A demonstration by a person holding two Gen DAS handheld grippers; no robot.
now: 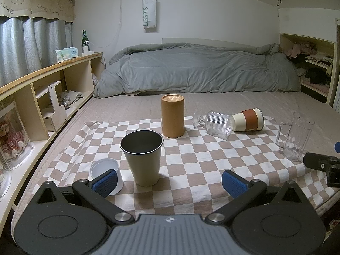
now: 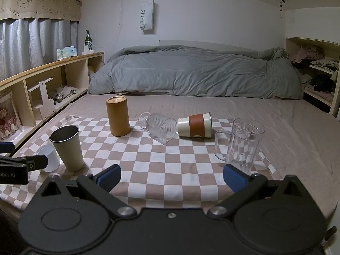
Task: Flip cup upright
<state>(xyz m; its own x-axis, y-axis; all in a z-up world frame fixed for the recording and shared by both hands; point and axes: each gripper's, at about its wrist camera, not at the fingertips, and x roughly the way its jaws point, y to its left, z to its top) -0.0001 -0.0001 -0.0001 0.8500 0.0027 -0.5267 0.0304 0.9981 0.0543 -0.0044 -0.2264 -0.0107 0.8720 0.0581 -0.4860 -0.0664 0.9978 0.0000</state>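
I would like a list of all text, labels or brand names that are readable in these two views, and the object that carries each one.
"SWEETT", printed vertically on the white tote bag hanging on the wall.
"GOOD LUCK", hand-drawn among cartoon faces on the beige curtain valance.
"obot.AI", its start cut off, on the body of the left claw as seen from the right wrist view.
Green bottle label: too small to read.
Tissue box print: blurred.

Dim, even indoor light from overhead, cool grey cast. Soft short shadows fall beside the tall brown wooden cylinder (image 1: 172,116) on the beige-and-white checkered cloth (image 1: 191,159). Fisheye bends the long wooden shelf (image 2: 42,68) at the edges; dark vignette in corners. Focus sharp throughout, no glare.
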